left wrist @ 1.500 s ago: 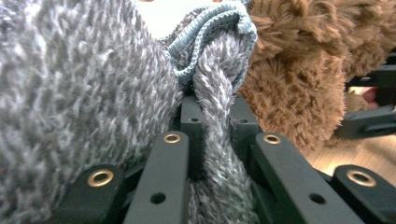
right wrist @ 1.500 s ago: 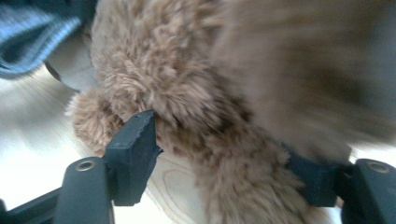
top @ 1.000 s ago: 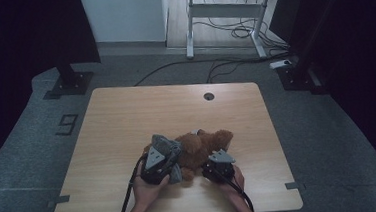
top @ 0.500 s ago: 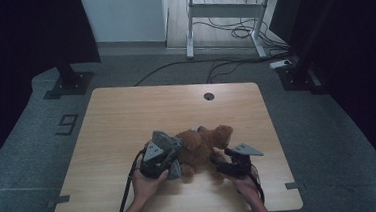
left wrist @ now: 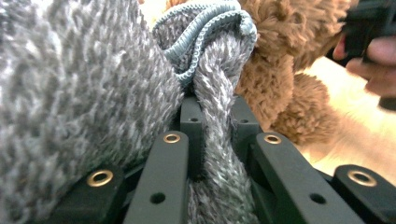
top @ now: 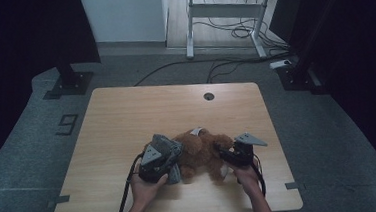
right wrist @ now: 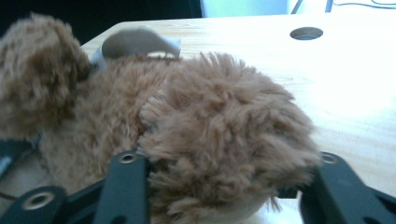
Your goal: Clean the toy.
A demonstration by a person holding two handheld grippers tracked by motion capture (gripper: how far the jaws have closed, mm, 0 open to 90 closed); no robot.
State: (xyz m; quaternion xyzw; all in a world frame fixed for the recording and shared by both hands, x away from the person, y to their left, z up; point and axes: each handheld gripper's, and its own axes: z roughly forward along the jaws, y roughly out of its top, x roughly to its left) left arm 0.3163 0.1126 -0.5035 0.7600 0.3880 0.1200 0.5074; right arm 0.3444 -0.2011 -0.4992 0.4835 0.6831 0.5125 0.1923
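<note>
A brown plush toy [top: 203, 150] is laid on the near half of a pale wooden table [top: 126, 115], with a grey knitted cloth [left wrist: 93, 88] against its left side — a fold of that cloth is pinched tight between the jaws of the left gripper [top: 160, 158]. One fuzzy limb of the toy is bracketed by the right gripper [top: 237, 155], whose jaws have just been closing and are seen narrowed around the fur. A round cable hole [top: 209, 96] is set in the far edge of the tabletop, grey carpet [top: 38, 146] marked with a dark "9" [top: 67, 124] is spread beneath, and a white desk frame [top: 224, 13] with loose cables [top: 236, 32] is seen behind — no label on the toy can be read.
</note>
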